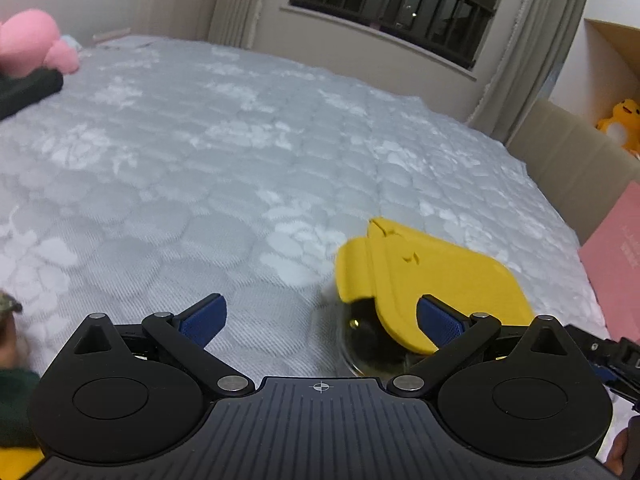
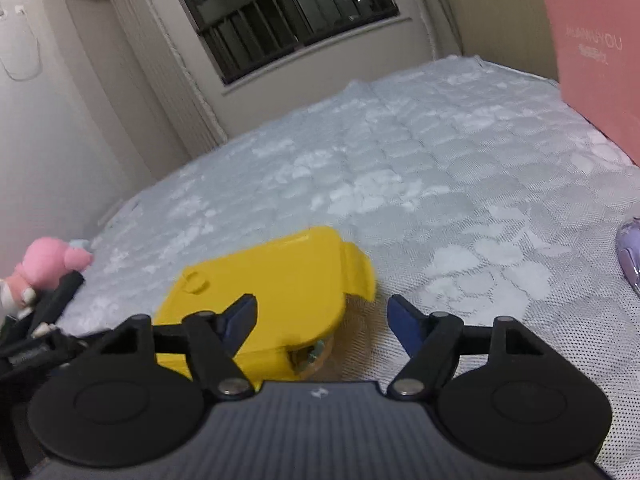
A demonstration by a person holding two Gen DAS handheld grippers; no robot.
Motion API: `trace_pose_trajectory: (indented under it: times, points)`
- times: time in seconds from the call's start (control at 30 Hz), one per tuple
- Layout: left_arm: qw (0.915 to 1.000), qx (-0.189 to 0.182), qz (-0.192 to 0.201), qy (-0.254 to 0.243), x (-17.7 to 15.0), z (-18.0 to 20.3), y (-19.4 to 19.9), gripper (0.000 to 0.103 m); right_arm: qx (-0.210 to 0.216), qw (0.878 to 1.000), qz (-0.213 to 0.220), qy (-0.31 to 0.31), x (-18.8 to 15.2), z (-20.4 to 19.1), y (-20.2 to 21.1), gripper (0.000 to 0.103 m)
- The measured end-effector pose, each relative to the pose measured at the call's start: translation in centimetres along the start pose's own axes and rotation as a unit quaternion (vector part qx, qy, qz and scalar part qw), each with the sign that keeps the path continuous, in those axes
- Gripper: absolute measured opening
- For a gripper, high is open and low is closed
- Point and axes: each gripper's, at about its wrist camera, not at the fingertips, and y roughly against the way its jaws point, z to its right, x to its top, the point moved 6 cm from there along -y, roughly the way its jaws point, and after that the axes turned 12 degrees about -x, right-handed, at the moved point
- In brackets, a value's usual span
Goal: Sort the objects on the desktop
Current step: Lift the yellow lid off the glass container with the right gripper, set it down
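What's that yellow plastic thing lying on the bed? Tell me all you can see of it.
The yellow thing looks like a tape dispenser: a flat, matt yellow plastic shell with a rounded outline, a stubby nose at one end and a small round button on top. A clear roll with a dark middle shows under its edge. It lies on its side on the grey quilted bed cover, just in front of both grippers. Whether either gripper touches it is unclear.

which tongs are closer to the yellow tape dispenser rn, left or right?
Too close to call. Left tongs are open, the yellow tape dispenser behind their right finger. Right tongs are open, the dispenser behind their left finger. Neither grips it.
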Motion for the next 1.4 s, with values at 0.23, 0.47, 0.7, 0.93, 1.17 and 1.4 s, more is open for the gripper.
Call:
trace_pose_trajectory:
  times: [0.23, 0.47, 0.7, 0.93, 1.17, 1.4]
  points:
    - [0.9945, -0.057, -0.015, 0.087, 2.1, -2.1, -3.6, 0.103, -0.007, 0.996, -0.037, -0.077, 0.7, 2.3, -5.2, 0.075]
    - [0.9683, -0.124, -0.006, 0.216, -0.1, -4.6, -4.9, 0.103, 0.121, 0.963, -0.116, -0.211, 0.4, 3.5, -9.1, 0.029]
    - [0.9939, -0.043, -0.012, 0.101, -0.5, -2.7, -4.0, 0.103, 0.165, 0.957, -0.078, -0.225, 2.7, 3.5, -5.2, 0.013]
    - [0.9998, 0.002, 0.007, 0.02, 0.2, -1.2, -1.3, 0.103, 0.105, 0.989, 0.08, -0.065, 7.6, 2.8, 7.6, 0.013]
    - [0.997, 0.014, -0.022, -0.073, 0.2, 0.5, 0.1, 0.103, 0.022, 0.988, 0.128, 0.088, 6.1, -2.0, 15.4, 0.01]
    - [0.9955, 0.016, -0.023, -0.09, 0.5, -0.2, 3.3, 0.103, 0.087, 0.978, 0.021, 0.187, -1.4, -11.6, 12.2, 0.016]
